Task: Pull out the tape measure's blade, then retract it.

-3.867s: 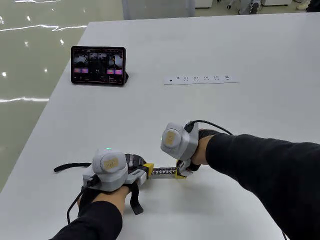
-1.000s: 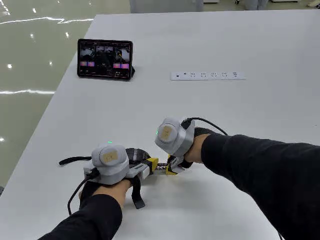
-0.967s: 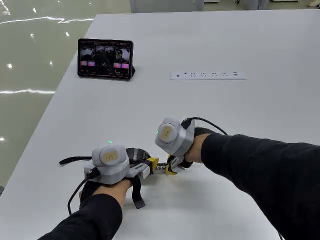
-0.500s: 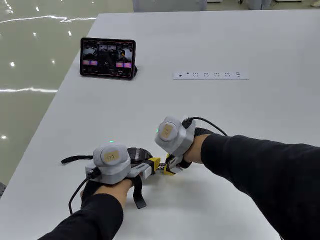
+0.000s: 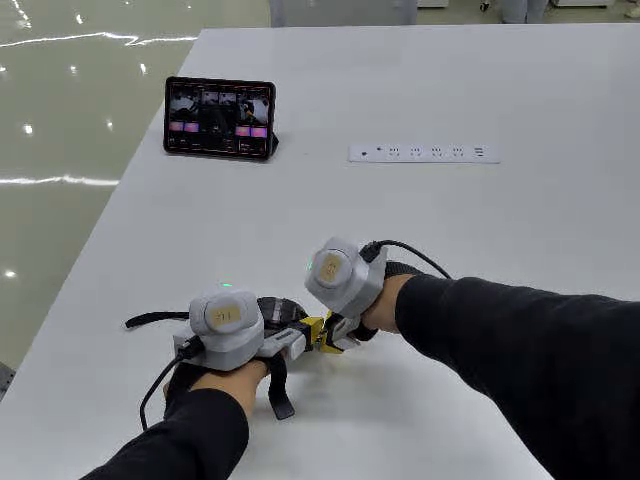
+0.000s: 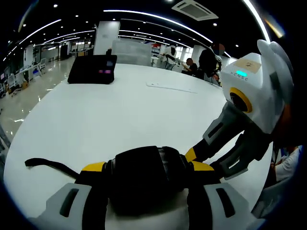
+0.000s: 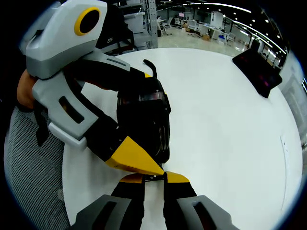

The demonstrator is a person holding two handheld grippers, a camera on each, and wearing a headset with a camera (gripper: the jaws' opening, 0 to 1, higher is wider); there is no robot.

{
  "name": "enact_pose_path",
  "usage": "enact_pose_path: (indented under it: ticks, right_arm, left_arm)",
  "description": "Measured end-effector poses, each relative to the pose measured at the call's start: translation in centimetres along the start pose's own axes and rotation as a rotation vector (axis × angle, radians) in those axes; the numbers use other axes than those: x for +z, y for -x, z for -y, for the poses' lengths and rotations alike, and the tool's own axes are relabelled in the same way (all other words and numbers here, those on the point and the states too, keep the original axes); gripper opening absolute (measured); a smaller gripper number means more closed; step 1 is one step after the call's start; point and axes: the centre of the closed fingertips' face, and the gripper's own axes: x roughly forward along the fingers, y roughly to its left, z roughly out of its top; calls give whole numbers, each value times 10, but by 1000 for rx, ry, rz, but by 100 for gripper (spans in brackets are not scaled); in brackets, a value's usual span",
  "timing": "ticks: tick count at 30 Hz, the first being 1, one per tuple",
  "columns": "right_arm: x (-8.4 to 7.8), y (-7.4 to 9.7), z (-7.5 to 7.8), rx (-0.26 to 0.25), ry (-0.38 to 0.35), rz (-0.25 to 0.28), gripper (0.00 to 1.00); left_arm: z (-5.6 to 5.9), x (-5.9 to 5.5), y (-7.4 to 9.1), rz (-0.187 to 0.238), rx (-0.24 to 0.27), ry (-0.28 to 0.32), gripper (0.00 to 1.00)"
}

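Observation:
The black tape measure (image 5: 281,311) lies on the white table near its front left corner. My left gripper (image 5: 296,336) is shut on the case, whose round black body (image 6: 148,177) sits between my yellow-tipped jaws. My right gripper (image 5: 334,340) comes in from the right, its tips almost against the case. In the right gripper view the jaws (image 7: 153,179) are shut on the blade's end tip, right at the case (image 7: 144,120). Hardly any blade shows between tip and case. A black wrist strap (image 5: 152,320) trails left from the case.
A tablet (image 5: 220,117) stands propped at the back left, and a white power strip (image 5: 423,153) lies at the back middle. The table's left edge (image 5: 95,250) runs close to my left hand. A black cable (image 5: 410,255) loops off the right gripper.
My right gripper has moved left toward the case, and the exposed blade has shortened from a short strip to almost nothing. The left gripper still holds the case in place.

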Motion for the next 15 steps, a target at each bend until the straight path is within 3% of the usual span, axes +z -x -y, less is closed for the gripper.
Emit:
enact_pose_path:
  ticks: [12, 15]
  right_arm:
    - [2, -1, -1, -25, 17, 39, 12]
    - [3, -1, -1, -58, 19, 52, 12]
  left_arm:
    - [0, 0, 0, 0, 0, -9, 64]
    - [1, 1, 0, 8, -1, -22, 65]
